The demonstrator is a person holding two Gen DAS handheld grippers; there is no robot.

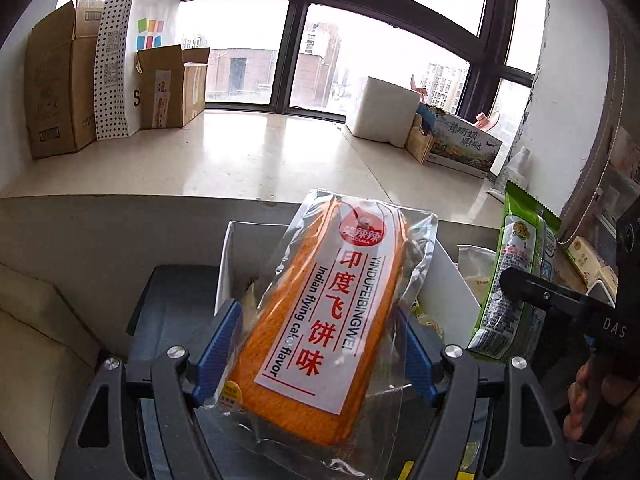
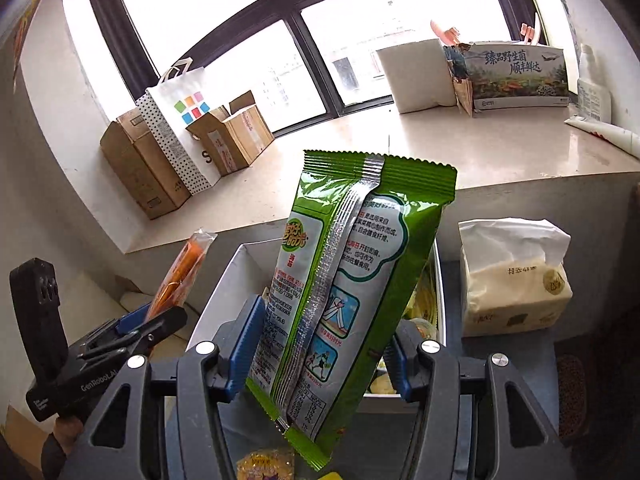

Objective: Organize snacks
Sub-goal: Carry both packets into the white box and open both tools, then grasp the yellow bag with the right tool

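Note:
An orange flat-cake packet [image 1: 332, 300] in clear wrap with a white and red label is held up between the blue pads of my left gripper [image 1: 316, 320], which is shut on it. It hangs over an open white box [image 1: 226, 264] with several snacks inside. My right gripper [image 2: 330, 320] is shut on a green snack packet [image 2: 360, 260], held upright with its silver back seam facing me, above the same white box [image 2: 224, 292]. Each gripper shows in the other's view: the right gripper [image 1: 520, 284] at the right, the left gripper [image 2: 160, 320] at the left.
A tissue pack [image 2: 512, 280] stands right of the box on a dark surface. Behind runs a pale windowsill ledge [image 1: 240, 160] with cardboard boxes [image 1: 60, 80], a paper bag [image 1: 148, 52], a white foam box [image 1: 380, 108] and a printed carton [image 1: 464, 144]. A yellow snack [image 2: 264, 464] lies below.

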